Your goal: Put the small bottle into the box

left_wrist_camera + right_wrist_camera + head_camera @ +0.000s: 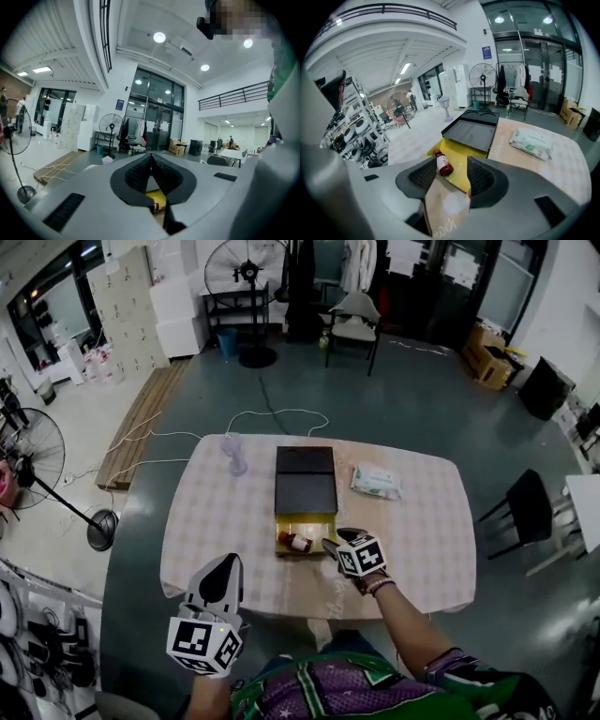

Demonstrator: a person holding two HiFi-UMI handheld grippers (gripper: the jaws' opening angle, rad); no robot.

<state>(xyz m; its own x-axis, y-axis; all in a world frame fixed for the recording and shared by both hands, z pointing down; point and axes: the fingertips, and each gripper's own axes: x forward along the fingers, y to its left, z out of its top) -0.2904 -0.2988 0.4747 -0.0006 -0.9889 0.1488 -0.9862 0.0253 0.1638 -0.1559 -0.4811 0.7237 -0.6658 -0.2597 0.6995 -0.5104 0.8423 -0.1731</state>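
Note:
The small brown bottle (297,542) with a red cap and a white label lies on its side on the yellow floor of the open box (315,519). The box's black lid (306,478) lies folded back behind it. My right gripper (329,545) hovers at the box's near right corner, open and holding nothing. In the right gripper view the bottle (444,164) shows just beyond the right gripper (452,159), left of centre. My left gripper (228,564) hangs off the table's near edge, left of the box. Its pads meet at the tips of the left gripper (151,157), with nothing held.
A pack of wet wipes (377,481) lies right of the lid and a pale purple glass (234,454) stands left of it on the checked tablecloth (216,521). A black chair (525,507) stands right of the table, a floor fan (28,457) at the left.

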